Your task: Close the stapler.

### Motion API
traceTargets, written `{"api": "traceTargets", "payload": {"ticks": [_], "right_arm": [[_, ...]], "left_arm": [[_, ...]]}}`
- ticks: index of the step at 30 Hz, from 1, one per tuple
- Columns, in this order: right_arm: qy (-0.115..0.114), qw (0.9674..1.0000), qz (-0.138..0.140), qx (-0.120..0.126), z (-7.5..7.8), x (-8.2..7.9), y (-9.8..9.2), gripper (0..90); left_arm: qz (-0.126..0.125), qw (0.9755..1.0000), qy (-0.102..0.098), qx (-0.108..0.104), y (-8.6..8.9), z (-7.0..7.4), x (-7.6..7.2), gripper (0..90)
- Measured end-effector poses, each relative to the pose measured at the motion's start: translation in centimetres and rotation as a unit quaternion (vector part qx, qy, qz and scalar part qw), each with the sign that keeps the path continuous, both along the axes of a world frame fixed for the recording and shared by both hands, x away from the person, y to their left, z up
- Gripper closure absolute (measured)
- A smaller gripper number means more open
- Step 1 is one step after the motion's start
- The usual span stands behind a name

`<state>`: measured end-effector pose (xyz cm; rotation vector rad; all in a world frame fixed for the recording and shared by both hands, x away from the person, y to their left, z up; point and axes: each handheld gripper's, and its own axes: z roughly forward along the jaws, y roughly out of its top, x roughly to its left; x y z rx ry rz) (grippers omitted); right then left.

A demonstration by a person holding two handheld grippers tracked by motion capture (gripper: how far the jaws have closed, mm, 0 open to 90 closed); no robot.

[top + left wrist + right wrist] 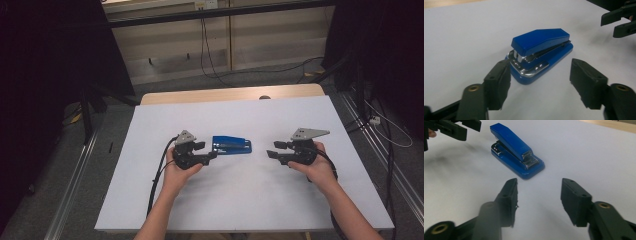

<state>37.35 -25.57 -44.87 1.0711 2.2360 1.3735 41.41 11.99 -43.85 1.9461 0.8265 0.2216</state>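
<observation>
A blue stapler (231, 145) lay mid-table on the white sheet (250, 200), just beside the left gripper (206, 150), its jaws spread wide and empty. The right gripper (274, 150), equally agape, waited apart. A lopsided pinch could skid the stapler away.

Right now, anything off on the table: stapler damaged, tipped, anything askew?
Nothing stands out. The blue stapler lies flat on its base on the white table, closed and intact. The left tool sits open right beside one end; the right tool is open too, clear of the other end.
</observation>
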Motion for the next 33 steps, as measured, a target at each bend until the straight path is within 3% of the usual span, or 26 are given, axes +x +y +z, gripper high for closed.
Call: {"api": "traceTargets", "payload": {"ticks": [4,14,22,26,33], "right_arm": [[-0.012,0.9999,-0.003,0.003,0.2,-0.9,0.3,37.2],[-0.019,0.9998,-0.007,0.003,0.4,-2.9,0.1,28.4],[-0.021,0.9997,-0.012,-0.004,0.2,-4.3,-0.8,23.7],[-0.018,0.9997,-0.015,0.005,0.2,-4.8,-1.3,23.0],[-0.019,0.9996,-0.019,-0.004,0.1,-5.5,-1.9,22.0]], "left_arm": [[-0.004,1.0000,-0.002,0.001,0.7,0.5,-0.5,22.9],[-0.003,1.0000,0.002,0.002,1.9,0.7,-1.1,15.1],[0.005,0.9999,-0.010,0.008,3.0,1.0,-1.4,13.3],[-0.001,0.9999,-0.010,0.012,3.3,1.1,-1.4,11.7],[0.003,0.9998,-0.009,0.015,4.2,1.1,-1.9,9.2]]}}
